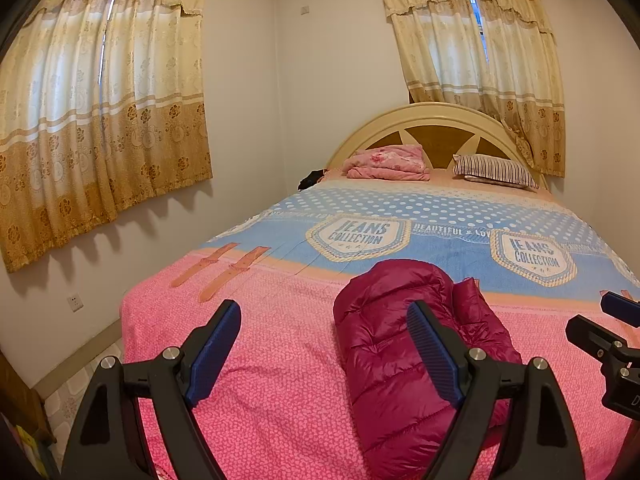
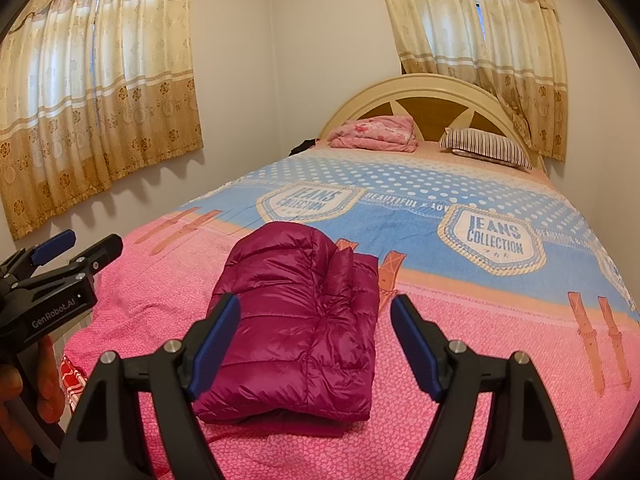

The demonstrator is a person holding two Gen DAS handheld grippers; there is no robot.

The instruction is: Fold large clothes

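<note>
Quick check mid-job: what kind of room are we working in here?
A home bedroom, most likely: a made bed with an arched headboard, a striped pillow, and curtains. The folded jacket lies on the bed.

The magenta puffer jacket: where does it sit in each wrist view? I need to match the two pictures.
Left wrist view: the folded magenta puffer jacket lies lower right of centre on the bedspread, partly behind the left gripper's right finger.
Right wrist view: the jacket lies centre, beyond the open right gripper.
Shared landmark: the striped pillow by the headboard, upper right in both.
</note>
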